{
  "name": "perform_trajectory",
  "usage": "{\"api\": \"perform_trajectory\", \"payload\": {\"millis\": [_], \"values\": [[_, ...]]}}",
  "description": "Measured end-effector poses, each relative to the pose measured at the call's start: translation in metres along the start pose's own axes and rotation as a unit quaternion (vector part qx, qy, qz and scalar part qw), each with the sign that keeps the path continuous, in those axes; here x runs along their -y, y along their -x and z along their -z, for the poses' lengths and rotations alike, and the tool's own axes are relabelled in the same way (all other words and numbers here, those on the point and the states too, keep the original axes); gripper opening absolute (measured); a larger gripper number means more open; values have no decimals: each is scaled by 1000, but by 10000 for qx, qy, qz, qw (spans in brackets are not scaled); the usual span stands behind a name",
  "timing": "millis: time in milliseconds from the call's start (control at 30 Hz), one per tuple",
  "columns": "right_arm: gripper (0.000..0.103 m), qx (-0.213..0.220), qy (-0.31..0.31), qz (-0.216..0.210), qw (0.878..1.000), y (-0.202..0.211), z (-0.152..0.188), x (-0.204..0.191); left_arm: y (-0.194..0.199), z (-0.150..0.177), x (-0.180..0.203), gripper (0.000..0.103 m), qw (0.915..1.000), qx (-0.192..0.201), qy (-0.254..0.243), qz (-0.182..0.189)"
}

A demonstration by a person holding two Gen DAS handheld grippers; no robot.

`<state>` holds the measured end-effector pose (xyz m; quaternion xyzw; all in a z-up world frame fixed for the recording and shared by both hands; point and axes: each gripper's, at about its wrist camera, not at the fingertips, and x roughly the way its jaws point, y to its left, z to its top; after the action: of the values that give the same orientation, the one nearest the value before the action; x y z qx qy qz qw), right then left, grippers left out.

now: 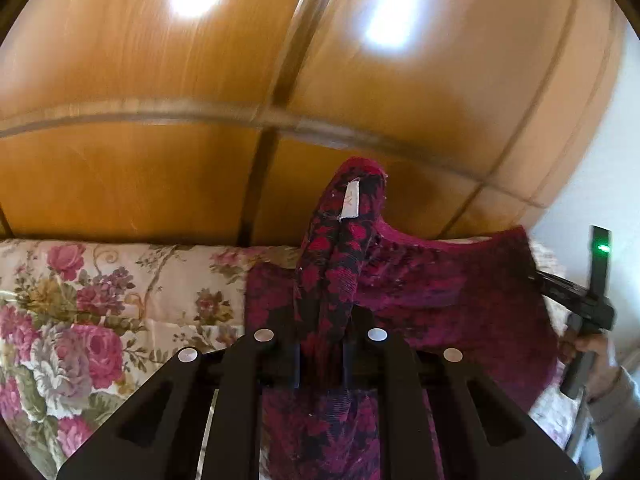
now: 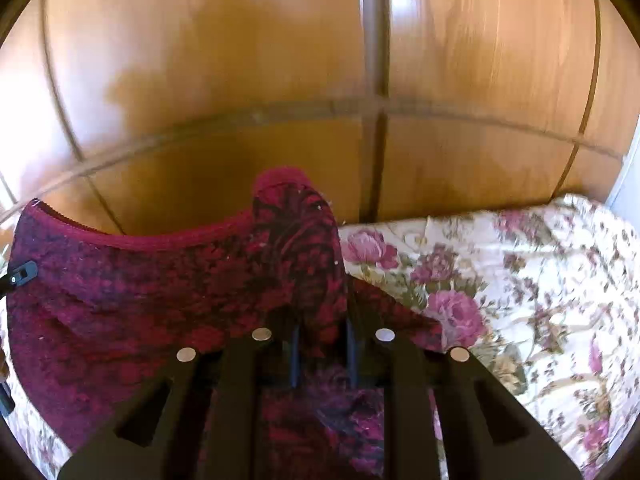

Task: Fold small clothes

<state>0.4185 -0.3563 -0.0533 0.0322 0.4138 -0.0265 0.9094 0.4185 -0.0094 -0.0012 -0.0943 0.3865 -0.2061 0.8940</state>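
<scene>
so the thing being folded is a small red-and-black floral garment (image 1: 420, 288), knit-looking, with a plain dark red band along its top edge. it's held up off the floral bedspread (image 1: 80, 320), stretched between the two grippers like a little hammock, top edge sagging in a curve in the middle.

left gripper (image 1: 322, 344) is pinching one bunched top corner, the one with the white label (image 1: 352, 200) sticking up past the jaws. right gripper (image 2: 322, 344) is doing the same on the other corner, jaws nearly together with a wad of cloth squeezed between them. both are clamped on fabric, not spread.

my guess at why it's held like this: grabbing both top corners lets the cloth hang and flatten out so it can be laid down square on the bed before any actual fold. so i'd call it early, still the spread-it-out step, no fold visible yet.

around it: the bedspread is the only landing spot, and it looks a bit rumpled. right behind the bed is a wooden wardrobe (image 2: 240, 80) with panelled doors, close by, so not much room to swing forward. in the left view you can see the person's hand (image 1: 596, 364) on the other gripper's handle, grey sleeve too. nothing else lying on the bed that i can see.
</scene>
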Motion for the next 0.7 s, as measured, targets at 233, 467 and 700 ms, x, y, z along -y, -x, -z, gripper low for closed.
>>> {"api": "perform_trajectory", "payload": {"millis": [233, 467, 700], "values": [[57, -209, -276, -178, 9992, -2, 15, 18, -9, 18, -19, 50, 9980, -314, 502, -210], [90, -254, -814, -1090, 9904, 57, 77, 55, 51, 87, -37, 75, 9922, -376, 933, 741], [95, -663, -1150, -1276, 9829, 62, 137, 63, 47, 145, -20, 68, 9860, -863, 909, 1096]]}}
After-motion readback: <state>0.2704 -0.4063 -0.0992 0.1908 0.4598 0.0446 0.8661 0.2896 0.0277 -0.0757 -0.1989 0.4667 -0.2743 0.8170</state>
